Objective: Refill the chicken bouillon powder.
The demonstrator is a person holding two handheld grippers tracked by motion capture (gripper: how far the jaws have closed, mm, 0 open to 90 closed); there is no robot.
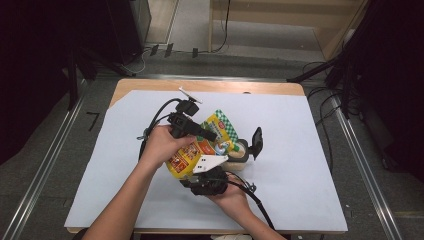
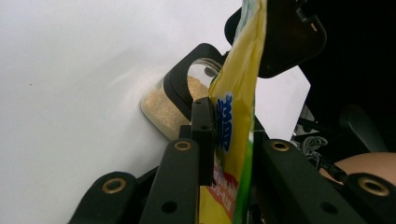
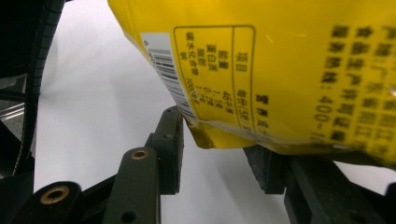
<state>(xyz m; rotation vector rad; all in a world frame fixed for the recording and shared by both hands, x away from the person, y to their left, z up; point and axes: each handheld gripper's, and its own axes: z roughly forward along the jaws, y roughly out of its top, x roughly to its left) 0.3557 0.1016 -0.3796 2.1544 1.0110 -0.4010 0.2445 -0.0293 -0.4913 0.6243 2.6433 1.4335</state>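
Left gripper clamping yellow pouch; right gripper pinching its bottom corner. Risking spilling grains beside the open jar, tipping too far

From my seat, the pouch sits at the centre of the sheet covering the table. The jar stands on the sheet just beside the pouch at 3 o'clock, its hinged lid tipped up on the far side at 3. My left gripper comes over the pouch from 10 o'clock, jaws either side of its upper edge. My right gripper meets the pouch's lower end from 6 o'clock. In the left gripper view the jar lies behind the pouch.
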